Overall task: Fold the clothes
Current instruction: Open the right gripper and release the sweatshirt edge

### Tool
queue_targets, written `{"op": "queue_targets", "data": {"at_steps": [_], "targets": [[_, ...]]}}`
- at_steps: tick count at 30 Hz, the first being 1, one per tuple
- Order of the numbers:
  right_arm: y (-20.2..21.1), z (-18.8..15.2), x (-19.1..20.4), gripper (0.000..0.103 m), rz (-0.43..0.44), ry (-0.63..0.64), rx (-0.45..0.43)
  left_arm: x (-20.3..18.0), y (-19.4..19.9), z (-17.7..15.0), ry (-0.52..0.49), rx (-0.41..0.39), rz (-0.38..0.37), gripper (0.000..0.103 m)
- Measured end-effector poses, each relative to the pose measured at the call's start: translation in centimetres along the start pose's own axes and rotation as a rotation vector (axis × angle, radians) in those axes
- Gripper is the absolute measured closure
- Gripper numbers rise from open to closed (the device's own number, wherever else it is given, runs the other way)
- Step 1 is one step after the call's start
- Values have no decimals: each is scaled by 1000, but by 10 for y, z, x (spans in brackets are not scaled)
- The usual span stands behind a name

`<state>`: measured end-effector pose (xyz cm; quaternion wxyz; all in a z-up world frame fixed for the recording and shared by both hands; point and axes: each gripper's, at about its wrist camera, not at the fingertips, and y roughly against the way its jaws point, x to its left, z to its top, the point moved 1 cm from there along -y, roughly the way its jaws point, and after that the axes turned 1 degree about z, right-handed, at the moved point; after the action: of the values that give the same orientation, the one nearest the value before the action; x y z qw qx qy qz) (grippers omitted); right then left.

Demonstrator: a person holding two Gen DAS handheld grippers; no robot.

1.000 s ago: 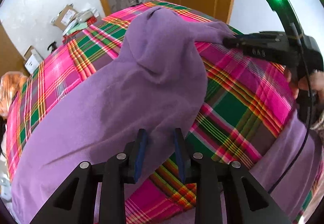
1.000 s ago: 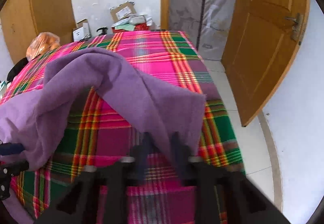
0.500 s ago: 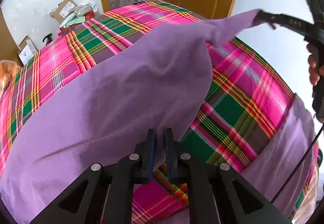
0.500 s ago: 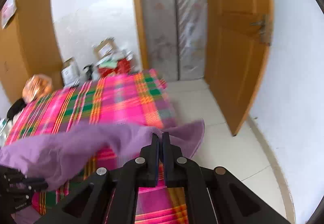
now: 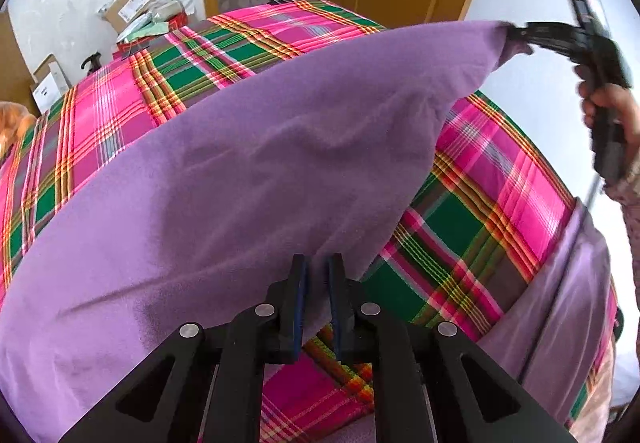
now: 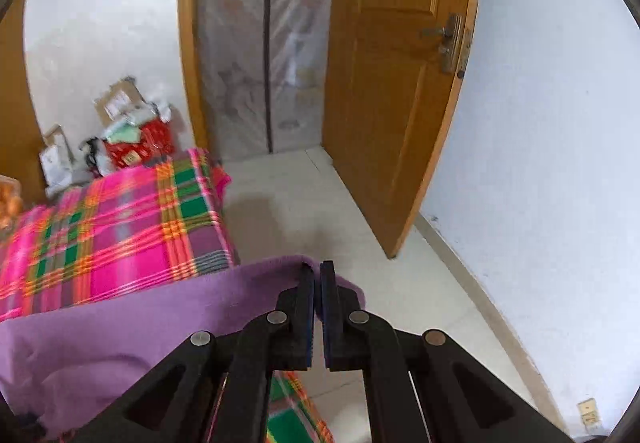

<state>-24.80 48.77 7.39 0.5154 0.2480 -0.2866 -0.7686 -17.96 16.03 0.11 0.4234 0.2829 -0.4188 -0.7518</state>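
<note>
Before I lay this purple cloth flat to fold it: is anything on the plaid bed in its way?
Nothing visible is. Both grippers, left and right, hold the purple cloth over bare plaid bed cover.

A bed (image 5: 500,179) covered in a pink, green and orange plaid blanket (image 6: 120,227) filled the room ahead of the left gripper and lay ahead and to the left of the right gripper. Beyond it, an open wooden door (image 6: 400,83) with a metal handle (image 6: 444,33) stood against a white wall (image 6: 540,163). The doorway was hung with a translucent plastic curtain (image 6: 256,43). Cardboard boxes (image 5: 128,5) were piled against the far wall, and pale floor tiles (image 6: 288,211) lay straight ahead of the right gripper.
</note>
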Motion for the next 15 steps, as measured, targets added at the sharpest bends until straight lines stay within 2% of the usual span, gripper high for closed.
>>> {"op": "queue_targets", "data": {"at_steps": [7, 10, 11, 13, 15], "targets": [[-53, 0, 16, 97, -56, -7, 59, 2, -1, 1, 15, -1, -5, 91], [-52, -1, 2, 95, 28, -136, 43, 3, -1, 1, 25, 0, -11, 91], [-48, -1, -3, 89, 56, -176, 23, 4, -1, 1, 29, 1, -14, 90], [-36, -4, -11, 80, 79, -213, -8, 5, -1, 0, 39, 1, -19, 90], [-25, -8, -15, 80, 104, -215, -19, 6, 0, 0, 49, 2, -23, 89]]}}
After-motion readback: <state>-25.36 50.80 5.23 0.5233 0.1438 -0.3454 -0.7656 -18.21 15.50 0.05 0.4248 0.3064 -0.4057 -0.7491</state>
